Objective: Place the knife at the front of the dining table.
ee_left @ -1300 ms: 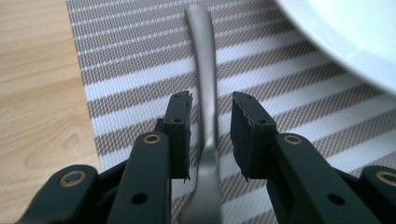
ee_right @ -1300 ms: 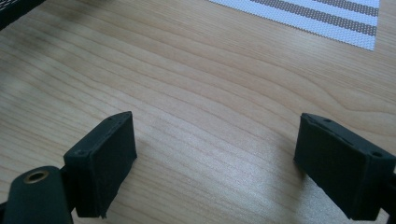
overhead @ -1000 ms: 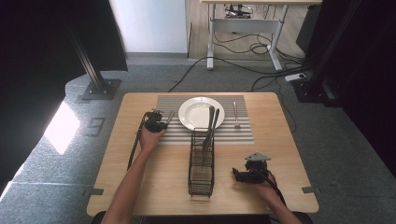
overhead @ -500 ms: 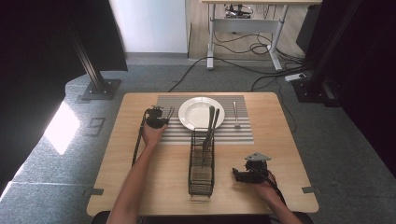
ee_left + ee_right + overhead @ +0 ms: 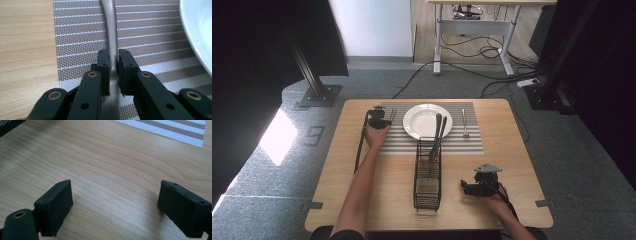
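Beside the white plate, on its left, the left gripper is clamping a piece of metal cutlery by its handle — the two black jaws are pressing on either side of the slim stem, with no gap showing in the left gripper view. Compared with a second ago, the left hand is sitting farther from the near table edge and closer to the plate's far-left side, and the cutlery has travelled with it; the forearm is reaching out longer across the wooden table. The right gripper is resting in the same spot as before, to the near right of the plate, just right of the black wire rack, with its jaws standing wide apart over bare wood and nothing between them.

The cutlery is lying over the striped placemat, low and nearly flat, its long axis running straight away from the left gripper toward the far edge of the table, roughly parallel to the plate's left rim and close beside it. Its working end is passing out of the left gripper view, so I cannot tell there whether it is a fork or a spoon. Another utensil is lying on the mat to the plate's right, and two more are standing in the rack, leaning toward the plate.
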